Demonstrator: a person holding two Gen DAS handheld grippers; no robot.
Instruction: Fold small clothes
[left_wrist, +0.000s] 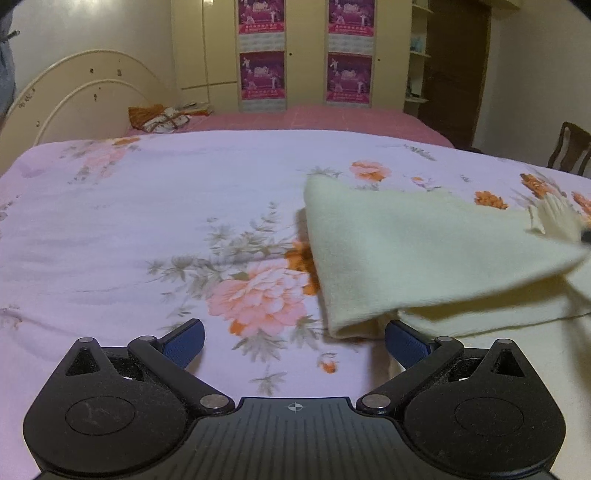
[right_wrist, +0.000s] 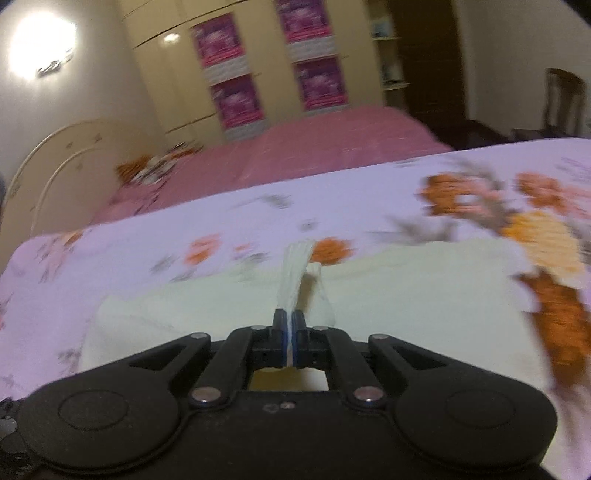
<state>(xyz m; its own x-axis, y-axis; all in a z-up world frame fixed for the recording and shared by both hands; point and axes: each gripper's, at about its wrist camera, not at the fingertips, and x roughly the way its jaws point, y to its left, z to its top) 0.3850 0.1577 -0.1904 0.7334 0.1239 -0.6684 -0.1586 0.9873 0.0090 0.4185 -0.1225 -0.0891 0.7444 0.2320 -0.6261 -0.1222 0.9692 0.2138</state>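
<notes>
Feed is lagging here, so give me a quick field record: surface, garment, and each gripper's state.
surface: floral bedsheet
garment: cream cloth, partly folded over, one edge lifted
left gripper: open, holding nothing, beside the cloth's near fold
right gripper: shut on the cloth's fringed edge
view note: right wrist view is blurred

A home bedroom — a lived-in one.
A bed (left_wrist: 332, 118) with curved headboard (left_wrist: 74, 96), floral sheet (left_wrist: 147, 206), tall wardrobe (left_wrist: 306, 55) with posters (left_wrist: 262, 26) — a wooden chair (left_wrist: 569, 147) aside.
</notes>
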